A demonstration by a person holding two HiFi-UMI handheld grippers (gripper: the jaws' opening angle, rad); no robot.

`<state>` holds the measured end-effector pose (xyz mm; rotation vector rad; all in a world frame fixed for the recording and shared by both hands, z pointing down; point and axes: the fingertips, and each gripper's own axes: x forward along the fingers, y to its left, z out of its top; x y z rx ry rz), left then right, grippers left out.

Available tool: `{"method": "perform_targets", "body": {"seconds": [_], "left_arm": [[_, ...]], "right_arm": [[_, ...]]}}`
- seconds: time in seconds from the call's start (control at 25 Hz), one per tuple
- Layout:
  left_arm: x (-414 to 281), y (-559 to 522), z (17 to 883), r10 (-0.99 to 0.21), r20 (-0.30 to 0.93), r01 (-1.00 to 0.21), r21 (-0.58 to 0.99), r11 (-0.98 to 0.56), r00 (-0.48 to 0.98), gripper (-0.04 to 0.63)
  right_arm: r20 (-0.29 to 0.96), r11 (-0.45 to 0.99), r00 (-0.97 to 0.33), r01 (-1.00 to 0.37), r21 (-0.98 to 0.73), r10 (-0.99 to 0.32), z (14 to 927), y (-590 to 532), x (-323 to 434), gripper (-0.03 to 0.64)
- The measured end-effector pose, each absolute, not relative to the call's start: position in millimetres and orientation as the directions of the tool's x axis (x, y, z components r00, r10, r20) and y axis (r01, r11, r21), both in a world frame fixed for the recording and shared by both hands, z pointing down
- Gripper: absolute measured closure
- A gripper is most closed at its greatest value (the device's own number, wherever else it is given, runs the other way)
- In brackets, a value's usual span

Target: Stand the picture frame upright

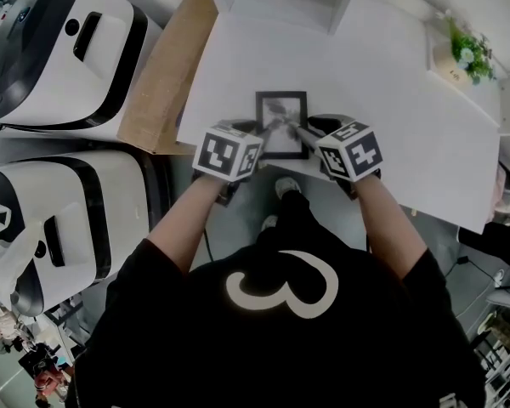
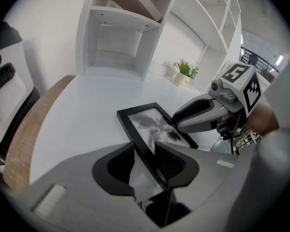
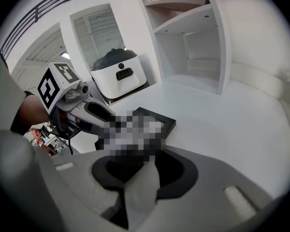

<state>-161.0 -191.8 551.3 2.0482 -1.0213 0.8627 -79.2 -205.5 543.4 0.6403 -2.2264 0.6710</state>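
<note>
- Head view puts the picture frame (image 1: 281, 119) face up on the white table (image 1: 391, 100), right at its near edge. The left gripper (image 1: 260, 136) is at its near-left corner and the right gripper (image 1: 303, 134) at its near-right corner.
- Left gripper view shows those jaws clenched on the picture frame (image 2: 150, 124): the black left rail runs straight between the two pads.
- We judge the right gripper (image 2: 181, 122) to be clamped on the frame too, since its upper jaw lies on the glass by the right rail.
- To do the lift well, we would raise both hands evenly and let the far rail act as the hinge on the table, so the frame does not twist or skid.
- We would also set its foot well in from the table edge. No view shows whether a back stand is there.
- Only the head view shows both corners at once and how close the frame lies to the edge.
- Only the left gripper view shows a rail seated between pads.
- Right gripper view has the frame mostly blurred over. Just its far corner (image 3: 166, 122) is clear, with the left gripper (image 3: 104, 117) beside it.
</note>
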Motion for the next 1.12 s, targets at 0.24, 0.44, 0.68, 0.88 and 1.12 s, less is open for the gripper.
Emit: {"method": "perform_targets", "body": {"seconds": [0.24, 0.44, 0.68, 0.88, 1.12], "left_arm": [[-155.1, -171.3, 549.8, -0.383, 0.791, -0.836, 0.272, -0.476, 0.476, 0.456], [-146.5, -154.5, 550.0, -0.373, 0.795, -0.83, 0.272, -0.487, 0.479, 0.457], [-138.5, -135.2, 549.9, -0.364, 0.795, -0.823, 0.275, -0.498, 0.486, 0.458], [-133.6, -122.4, 550.7, -0.351, 0.799, -0.817, 0.277, -0.505, 0.488, 0.459], [-130.7, -114.6, 551.1, -0.349, 0.798, -0.815, 0.28, -0.507, 0.492, 0.462]], "right_arm": [[0.744, 0.73, -0.617, -0.628, -0.271, -0.255, 541.6, -182.7, -73.0, 0.496], [0.741, 0.72, -0.617, -0.638, -0.273, -0.266, 541.5, -164.5, -63.9, 0.496], [0.733, 0.705, -0.62, -0.651, -0.281, -0.28, 541.8, -143.3, -55.2, 0.496], [0.73, 0.698, -0.622, -0.656, -0.287, -0.284, 542.4, -128.4, -50.0, 0.495], [0.723, 0.683, -0.625, -0.667, -0.299, -0.294, 542.7, -118.4, -46.1, 0.496]]}}
